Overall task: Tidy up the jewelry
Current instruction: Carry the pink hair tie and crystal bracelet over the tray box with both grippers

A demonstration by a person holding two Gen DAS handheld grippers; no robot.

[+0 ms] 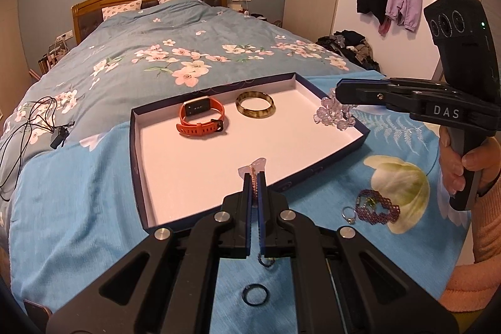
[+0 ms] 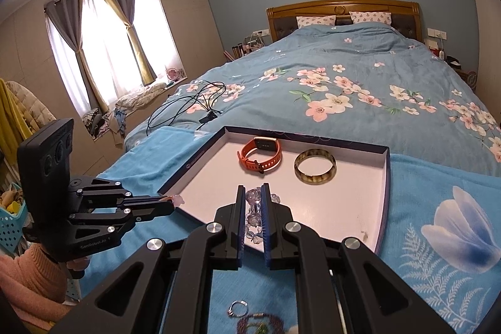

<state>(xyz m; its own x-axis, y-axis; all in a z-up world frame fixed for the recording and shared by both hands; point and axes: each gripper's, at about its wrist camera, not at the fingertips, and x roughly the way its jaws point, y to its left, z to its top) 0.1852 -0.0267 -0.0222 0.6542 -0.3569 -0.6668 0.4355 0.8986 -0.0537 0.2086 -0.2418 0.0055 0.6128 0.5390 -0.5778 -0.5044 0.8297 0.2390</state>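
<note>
Lilac bead bracelet (image 2: 254, 216) (over tray (image 2: 384, 177)) clamped between right hand-held gripper (image 2: 253, 193) fingers.

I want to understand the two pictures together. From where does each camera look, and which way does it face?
Left wrist: sits on the left gripper, faces along its shut fingers clamping a chain over the tray; right gripper and hand show.
Right wrist: sits on the right gripper, shut on a crystal bracelet, faces the tray and headboard; left gripper and a sleeve show.
Shared: tray, watch, bangle, bed.
</note>
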